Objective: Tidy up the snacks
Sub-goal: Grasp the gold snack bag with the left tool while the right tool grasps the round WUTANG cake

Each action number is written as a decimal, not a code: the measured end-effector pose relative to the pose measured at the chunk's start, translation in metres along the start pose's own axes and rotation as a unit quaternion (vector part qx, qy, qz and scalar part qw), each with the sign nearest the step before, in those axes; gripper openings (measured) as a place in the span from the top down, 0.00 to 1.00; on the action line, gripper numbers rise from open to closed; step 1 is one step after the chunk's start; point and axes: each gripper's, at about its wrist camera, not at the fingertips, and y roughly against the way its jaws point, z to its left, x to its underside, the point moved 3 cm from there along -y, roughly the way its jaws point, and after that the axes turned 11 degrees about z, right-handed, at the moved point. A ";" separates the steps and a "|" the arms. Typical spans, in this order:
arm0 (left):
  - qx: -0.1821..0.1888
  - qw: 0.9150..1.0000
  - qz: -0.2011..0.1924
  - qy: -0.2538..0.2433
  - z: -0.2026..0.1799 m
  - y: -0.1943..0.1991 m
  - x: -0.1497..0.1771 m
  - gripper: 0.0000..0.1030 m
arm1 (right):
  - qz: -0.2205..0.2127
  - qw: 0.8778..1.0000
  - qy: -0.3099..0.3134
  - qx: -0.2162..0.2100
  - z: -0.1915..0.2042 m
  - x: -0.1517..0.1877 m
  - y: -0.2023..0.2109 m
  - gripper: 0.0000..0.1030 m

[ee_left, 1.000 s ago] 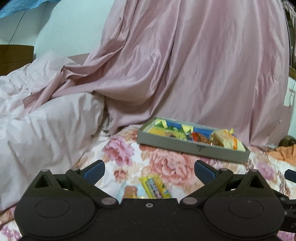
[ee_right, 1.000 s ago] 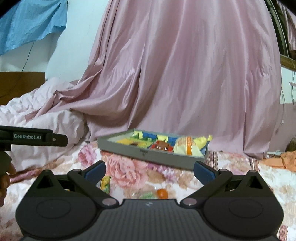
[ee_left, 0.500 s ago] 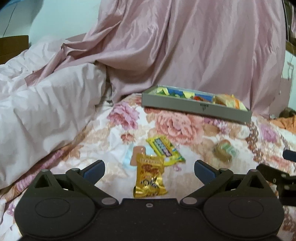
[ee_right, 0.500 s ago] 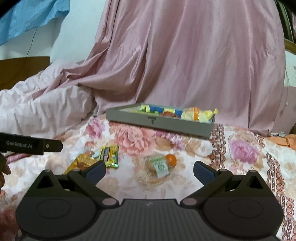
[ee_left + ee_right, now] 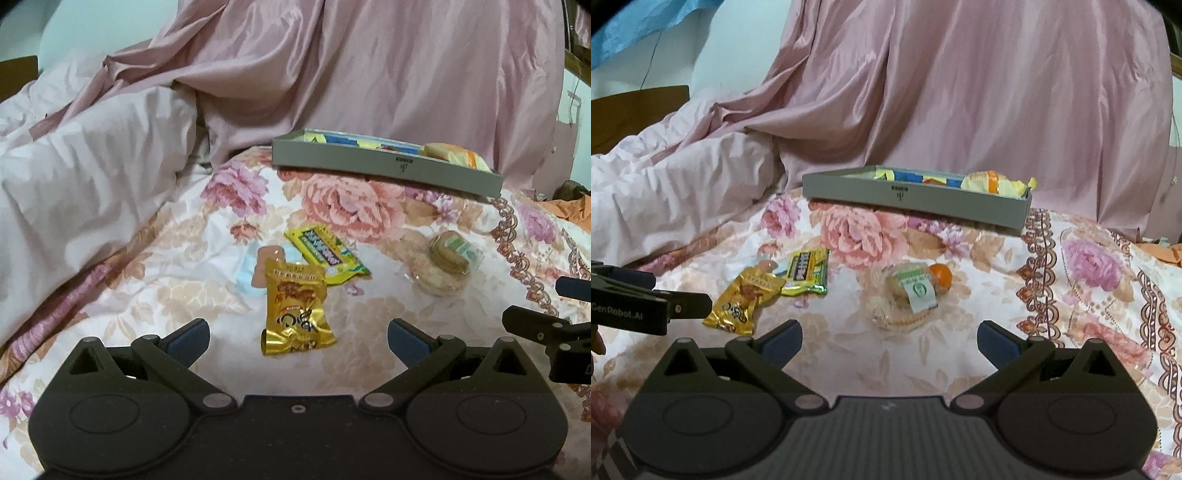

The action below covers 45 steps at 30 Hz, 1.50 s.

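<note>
Left gripper (image 5: 297, 334) is spread wide and holds nothing, hovering low over the flowered bedspread (image 5: 369, 325) with the gold snack packet (image 5: 295, 312) lying just ahead between its fingers. Behind that packet sit a yellow-green wafer bar (image 5: 323, 251) and a pale pink-and-blue item (image 5: 258, 271) too blurred to name; the gold packet overlaps its near edge. Off to the right lies a clear-wrapped bundle of biscuits (image 5: 445, 264). Farther back, the grey tray (image 5: 369, 166) already carries several wrappers, so sorting looks partly done, with four loose pieces still on the bed. Tray dividers and most of its contents are hidden by the near wall.

Right gripper (image 5: 888, 334) is likewise released and empty, pointed at the biscuit bundle (image 5: 908, 295), which here shows a green-and-white label and an orange ball (image 5: 940, 275) touching it. The gold packet (image 5: 744, 302) and wafer bar (image 5: 807, 271) lie to the left, and the tray (image 5: 916, 195) stands well beyond. Only the tip of the other tool enters at the left edge.
</note>
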 end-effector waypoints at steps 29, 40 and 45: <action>-0.010 0.999 0.030 0.008 0.001 -0.049 -0.011 0.01 | 0.028 1.000 0.008 0.007 -0.012 -0.009 -0.052 0.00; -0.010 0.999 0.033 0.003 -0.005 -0.077 -0.026 0.01 | -0.001 1.000 0.019 -0.012 -0.011 -0.034 -0.087 0.00; -0.004 0.999 0.038 -0.010 -0.009 -0.083 -0.027 0.01 | -0.004 1.000 0.018 -0.003 -0.017 -0.041 -0.101 0.00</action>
